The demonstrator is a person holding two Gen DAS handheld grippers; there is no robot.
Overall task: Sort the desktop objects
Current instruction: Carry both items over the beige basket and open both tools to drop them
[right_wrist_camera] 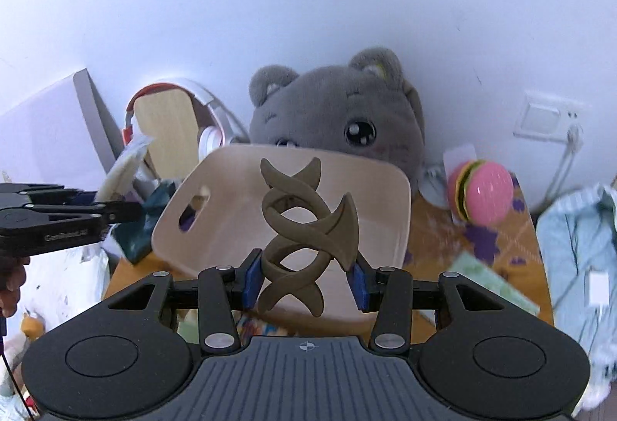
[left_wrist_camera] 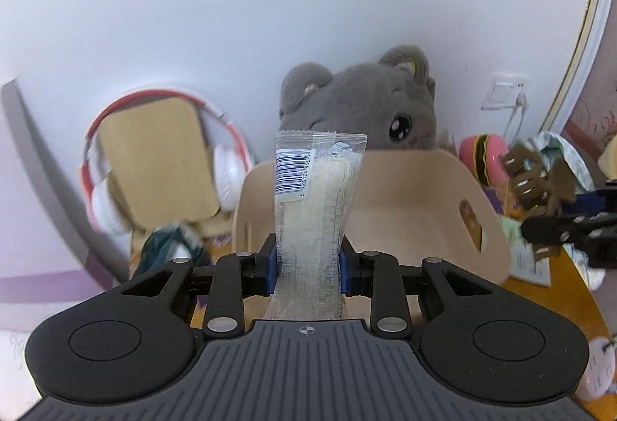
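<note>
My left gripper point(left_wrist_camera: 307, 272) is shut on a clear snack packet point(left_wrist_camera: 314, 205) with a barcode, held upright above the near rim of a beige wooden bin point(left_wrist_camera: 408, 205). My right gripper point(right_wrist_camera: 304, 284) is shut on a brown hair claw clip point(right_wrist_camera: 306, 224), held in front of the same bin point(right_wrist_camera: 370, 197). The right gripper with the clip also shows at the right of the left wrist view point(left_wrist_camera: 540, 189). The left gripper with the packet shows at the left of the right wrist view point(right_wrist_camera: 115, 185).
A grey plush cat point(right_wrist_camera: 339, 120) sits behind the bin against the white wall. Red-and-white headphones point(left_wrist_camera: 115, 166) hang on a wooden stand at the left. A pink burger toy point(right_wrist_camera: 482, 197), a green booklet point(right_wrist_camera: 489, 282) and light blue cloth point(right_wrist_camera: 578, 247) lie at the right.
</note>
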